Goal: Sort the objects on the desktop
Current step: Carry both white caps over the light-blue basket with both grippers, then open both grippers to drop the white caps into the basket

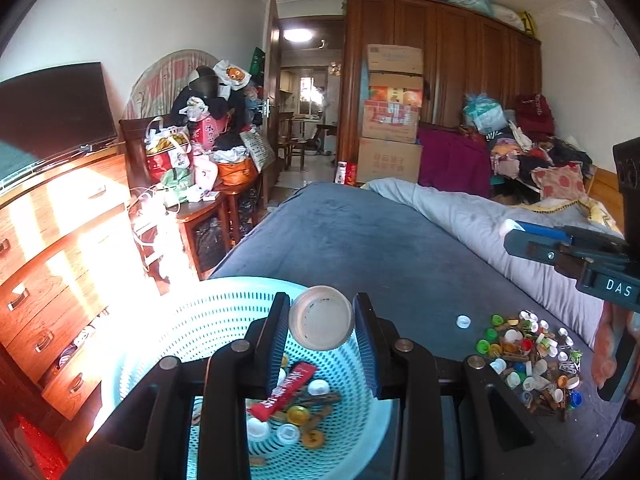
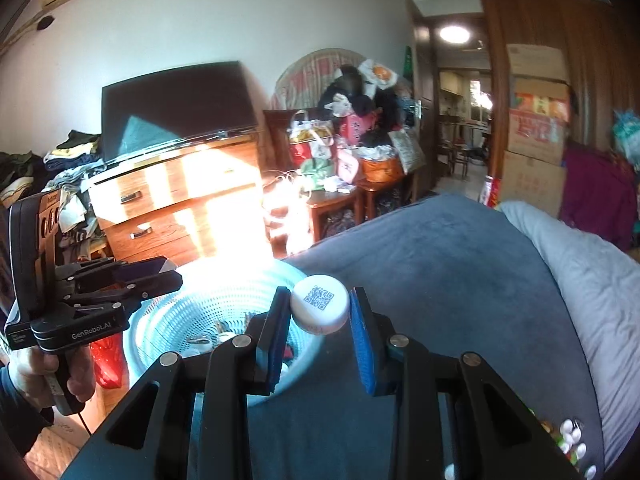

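While I hover both over the basket (image 1: 224, 320) | left gripper (image 1: 321, 320) clamps beige cap (image 1: 321, 318) | right gripper (image 2: 319, 312) clamps white cap (image 2: 319, 309) | light, rigid, slick; held across rims.

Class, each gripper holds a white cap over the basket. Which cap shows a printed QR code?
The cap in the right gripper: its closed top faces the camera with a blue QR code. The left gripper holds its cap hollow side up, unprinted.

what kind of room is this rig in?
Most likely a cluttered home bedroom: work happens on a bed with a grey duvet, beside a wooden wardrobe and a chest of drawers.
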`<state>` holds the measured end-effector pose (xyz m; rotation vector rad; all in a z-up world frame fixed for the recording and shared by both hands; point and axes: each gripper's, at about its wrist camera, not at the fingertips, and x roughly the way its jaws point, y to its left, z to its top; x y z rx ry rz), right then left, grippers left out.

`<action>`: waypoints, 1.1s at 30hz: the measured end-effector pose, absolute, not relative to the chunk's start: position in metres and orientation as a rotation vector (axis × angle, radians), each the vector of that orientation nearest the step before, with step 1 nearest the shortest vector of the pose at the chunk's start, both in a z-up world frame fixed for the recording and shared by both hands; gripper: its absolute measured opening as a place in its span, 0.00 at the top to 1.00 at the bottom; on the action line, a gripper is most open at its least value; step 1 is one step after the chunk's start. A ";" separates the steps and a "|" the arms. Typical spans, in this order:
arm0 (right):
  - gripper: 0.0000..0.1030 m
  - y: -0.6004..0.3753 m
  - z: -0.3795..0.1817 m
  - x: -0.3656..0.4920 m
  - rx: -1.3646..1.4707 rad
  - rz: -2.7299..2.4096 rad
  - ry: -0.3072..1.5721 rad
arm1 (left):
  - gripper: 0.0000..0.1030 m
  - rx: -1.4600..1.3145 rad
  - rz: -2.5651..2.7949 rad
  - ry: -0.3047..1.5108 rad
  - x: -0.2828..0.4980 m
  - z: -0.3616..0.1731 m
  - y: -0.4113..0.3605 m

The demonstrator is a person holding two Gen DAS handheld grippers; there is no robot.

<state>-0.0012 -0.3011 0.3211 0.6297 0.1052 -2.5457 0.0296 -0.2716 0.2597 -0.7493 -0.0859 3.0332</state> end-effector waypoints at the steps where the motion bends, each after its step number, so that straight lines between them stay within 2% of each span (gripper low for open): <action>1: 0.72 -0.309 0.322 -0.005 0.631 -2.536 0.116 | 0.67 -0.762 3.038 -0.083 0.027 0.260 -0.277; 9: 0.72 -0.363 0.312 -0.031 0.728 -2.409 0.162 | 0.67 -0.949 3.021 -0.100 0.005 0.250 -0.314; 17: 0.72 -0.393 0.304 -0.060 0.891 -2.258 0.091 | 0.67 -1.198 2.925 -0.189 -0.016 0.228 -0.347; 33: 0.71 -0.409 0.295 -0.067 0.911 -2.225 0.111 | 0.67 -1.225 2.937 -0.189 -0.037 0.231 -0.343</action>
